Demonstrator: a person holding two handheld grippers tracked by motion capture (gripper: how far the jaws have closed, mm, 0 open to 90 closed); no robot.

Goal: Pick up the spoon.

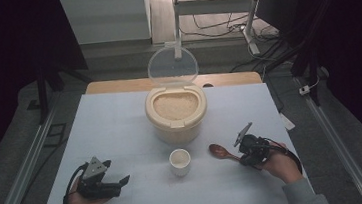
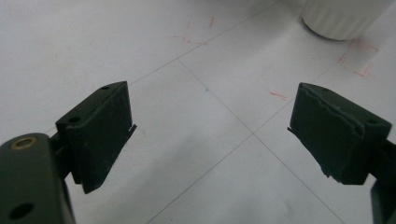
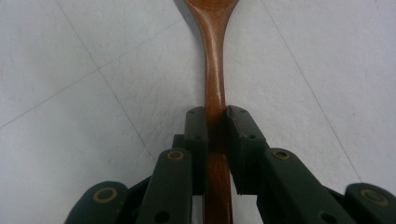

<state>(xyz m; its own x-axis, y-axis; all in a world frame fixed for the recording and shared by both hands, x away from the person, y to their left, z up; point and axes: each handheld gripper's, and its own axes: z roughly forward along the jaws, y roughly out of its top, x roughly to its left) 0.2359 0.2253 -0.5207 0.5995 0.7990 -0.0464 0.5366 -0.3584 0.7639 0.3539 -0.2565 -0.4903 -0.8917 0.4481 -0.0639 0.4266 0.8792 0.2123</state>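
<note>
- The reddish-brown wooden spoon [image 1: 222,152] lies on the white table top [image 1: 112,134], just right of the small white ribbed cup [image 1: 180,162], with its bowl pointing toward the cup and its handle running back under the right gripper [image 1: 250,151].
- In the right gripper view, the right gripper [image 3: 215,122] has its two black jaws clenched on the spoon's handle [image 3: 215,70], one pad on each flat side, a little behind the neck where the handle narrows.
- The left gripper [image 1: 107,184] rests low near the front left of the table; in the left gripper view its jaws stand released and wide apart, with bare table between them and the cup's base [image 2: 343,18] farther off.
- Beyond the cup stands the round cream plastic rice container [image 1: 176,113], its clear hinged lid [image 1: 172,65] tipped up and pale grain showing inside.
- The spoon is probably light and stiff, so it should lift without bending; its wood looks smooth and glossy, so it may swivel between the pads if held loosely.
- A hold at mid-handle, as here, seems sound: it leaves the bowl free for scooping and keeps the balance point close to the pads.
- Loaded with grain, the bowl end would grow heavier and could dip, so a firm, level grip would matter.
- The cup looks light and could tip if bumped by the spoon.
</note>
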